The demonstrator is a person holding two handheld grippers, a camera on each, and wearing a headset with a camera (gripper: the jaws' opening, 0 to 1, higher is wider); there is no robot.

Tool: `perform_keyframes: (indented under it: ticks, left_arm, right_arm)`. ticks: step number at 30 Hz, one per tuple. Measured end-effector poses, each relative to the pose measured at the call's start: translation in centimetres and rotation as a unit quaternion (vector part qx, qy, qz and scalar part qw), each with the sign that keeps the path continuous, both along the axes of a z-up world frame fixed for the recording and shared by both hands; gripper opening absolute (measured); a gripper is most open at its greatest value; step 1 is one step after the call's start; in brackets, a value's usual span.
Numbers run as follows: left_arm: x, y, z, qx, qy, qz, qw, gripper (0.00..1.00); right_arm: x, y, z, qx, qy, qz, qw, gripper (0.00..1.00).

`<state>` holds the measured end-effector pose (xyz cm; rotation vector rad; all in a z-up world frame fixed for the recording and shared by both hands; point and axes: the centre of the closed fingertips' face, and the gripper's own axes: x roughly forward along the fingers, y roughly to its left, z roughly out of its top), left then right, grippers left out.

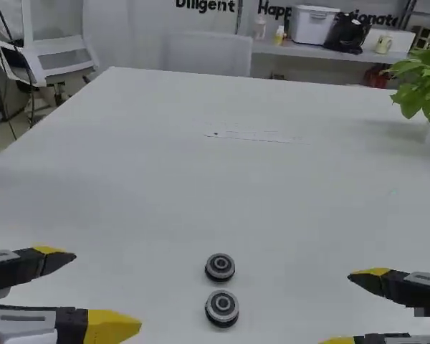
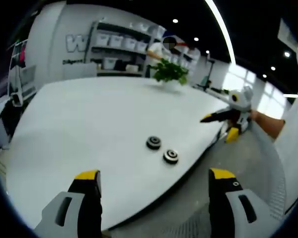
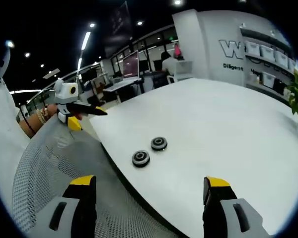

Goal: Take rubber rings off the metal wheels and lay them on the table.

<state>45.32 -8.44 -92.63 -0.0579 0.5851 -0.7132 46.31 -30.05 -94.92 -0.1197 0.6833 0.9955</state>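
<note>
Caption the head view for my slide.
The far wheel and near wheel wait on the table between left gripper and right gripper.

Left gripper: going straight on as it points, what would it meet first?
Probably the nearer wheel, though the left gripper might pass above it; its height is unclear.

Head view: bright, even, a bit washed out. The large white table is low in contrast and soft overall. Small dark shadows sit tight under the two black-ringed metal wheels. Both gripper views: strong fisheye bending at the edges and a dark ceiling with round ceiling spotlights. Left gripper view: long ceiling light strip, glare from bright windows. Background shelves are soft.
</note>
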Motion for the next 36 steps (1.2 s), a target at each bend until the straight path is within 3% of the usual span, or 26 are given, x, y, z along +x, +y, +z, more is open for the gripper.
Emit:
perform_keyframes:
  ticks: [3, 17, 36]
  left_arm:
    - [0.19, 0.1, 0.23, -0.002, -0.009, 0.005, 0.9999, 0.97]
    - [0.4, 0.13, 0.34, -0.006, -0.015, 0.003, 0.9999, 1.0]
    - [0.02, -0.39, -0.06, -0.012, 0.0, -0.015, 0.9998, 1.0]
  right_arm:
    - [-0.12, -0.05, -0.16, -0.001, 0.01, -0.002, 1.0, 0.87]
    - [-0.41, -0.08, -0.64, -0.018, 0.016, 0.006, 0.9997, 0.89]
    - [-0.28, -0.16, -0.67, -0.02, 0.013, 0.002, 0.9997, 0.89]
